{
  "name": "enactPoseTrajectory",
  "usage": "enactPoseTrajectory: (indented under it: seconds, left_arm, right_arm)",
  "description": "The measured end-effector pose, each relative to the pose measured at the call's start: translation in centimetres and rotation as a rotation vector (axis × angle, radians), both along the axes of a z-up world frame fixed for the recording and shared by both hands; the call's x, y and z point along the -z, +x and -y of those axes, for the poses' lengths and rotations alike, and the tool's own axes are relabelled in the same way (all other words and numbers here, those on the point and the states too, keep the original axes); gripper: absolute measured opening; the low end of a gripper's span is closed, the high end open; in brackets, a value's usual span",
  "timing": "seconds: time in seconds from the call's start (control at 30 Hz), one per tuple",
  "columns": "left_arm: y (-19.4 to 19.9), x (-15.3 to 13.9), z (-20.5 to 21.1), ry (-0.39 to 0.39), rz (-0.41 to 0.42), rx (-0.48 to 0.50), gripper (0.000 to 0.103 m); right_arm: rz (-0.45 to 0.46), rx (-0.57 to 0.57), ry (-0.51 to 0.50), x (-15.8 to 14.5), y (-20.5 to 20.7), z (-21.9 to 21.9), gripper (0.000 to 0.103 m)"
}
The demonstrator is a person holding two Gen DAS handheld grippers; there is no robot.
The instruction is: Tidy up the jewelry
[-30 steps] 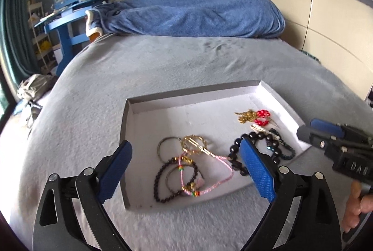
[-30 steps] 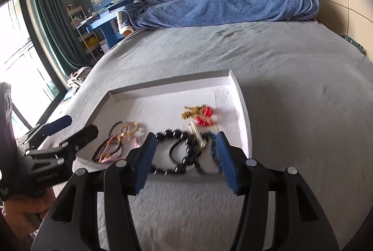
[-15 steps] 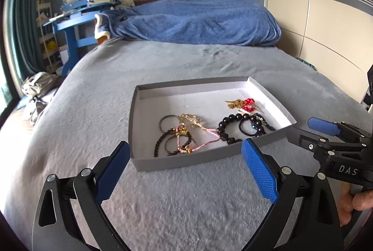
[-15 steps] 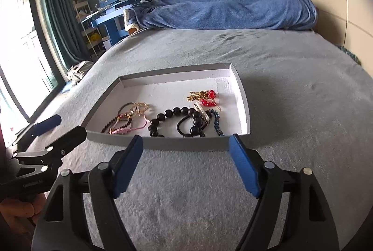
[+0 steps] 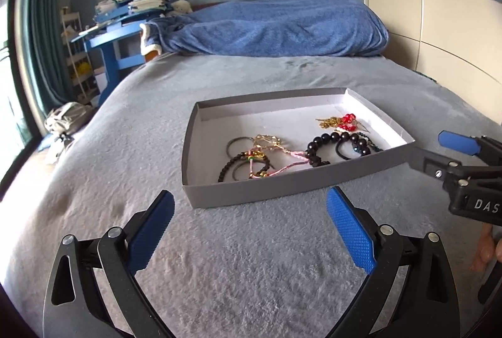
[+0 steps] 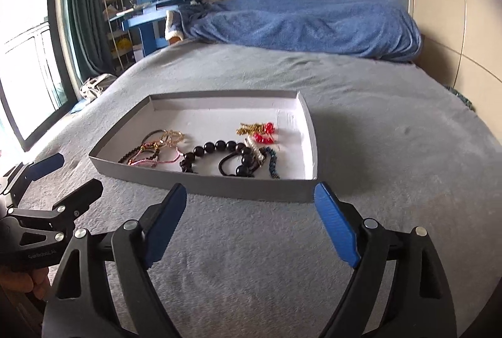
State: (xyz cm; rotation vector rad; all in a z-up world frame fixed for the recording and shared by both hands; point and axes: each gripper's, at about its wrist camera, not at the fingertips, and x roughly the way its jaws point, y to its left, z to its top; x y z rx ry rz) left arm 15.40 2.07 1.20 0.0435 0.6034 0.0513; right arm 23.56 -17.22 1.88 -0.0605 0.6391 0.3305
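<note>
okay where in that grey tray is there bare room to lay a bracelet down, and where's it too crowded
Inside the grey tray, the back half toward the far wall is bare, as is the far left corner. The front is crowded: thin bracelets front left, black bead bracelet in the middle, red earrings toward the right wall. The grey bedspread around the tray is also bare.

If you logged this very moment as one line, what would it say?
left hand-held gripper: open, empty | right hand-held gripper: opening, empty | jewelry: tangled in grey tray on bed | stage: nothing picked up
</note>
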Motion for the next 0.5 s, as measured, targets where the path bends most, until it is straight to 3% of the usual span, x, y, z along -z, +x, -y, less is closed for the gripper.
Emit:
enactPoseTrajectory:
  seconds: [0.5]
  left_arm:
    - [-0.76, 0.25, -0.49, -0.025, 0.031, 0.002, 0.098]
  right_arm:
    - [0.034, -0.008, -0.007, 0.88, -0.49, -0.42, 0.086]
